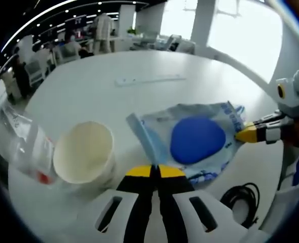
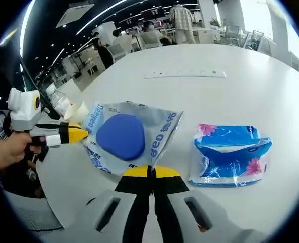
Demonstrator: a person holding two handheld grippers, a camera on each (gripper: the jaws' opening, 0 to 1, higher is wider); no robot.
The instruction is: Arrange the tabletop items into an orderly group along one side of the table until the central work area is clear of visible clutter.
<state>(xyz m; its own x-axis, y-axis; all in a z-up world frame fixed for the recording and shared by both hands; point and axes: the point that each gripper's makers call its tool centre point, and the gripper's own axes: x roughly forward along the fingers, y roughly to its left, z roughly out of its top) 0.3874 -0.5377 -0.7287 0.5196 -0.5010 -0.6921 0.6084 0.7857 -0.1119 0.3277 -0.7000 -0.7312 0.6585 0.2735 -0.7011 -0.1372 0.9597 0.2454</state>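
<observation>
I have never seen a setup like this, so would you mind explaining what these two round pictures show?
A person holds a two-jaw gripper in each hand, and a fisheye camera rides on each. In the left gripper view, the left gripper has its yellow-tipped jaws shut on the edge of a clear packet with a blue pad. The right gripper view shows the right gripper pinching the same packet's opposite edge. On the white table lie a paper cup, a plastic bottle, a blue tissue pack, a white power strip and a black cable.

Daylight is pouring through big windows [image 1: 240, 30] at one o'clock; ceiling light strips [image 2: 119, 17] are glowing over distant chairs [image 1: 38, 71] and desks at eleven.
</observation>
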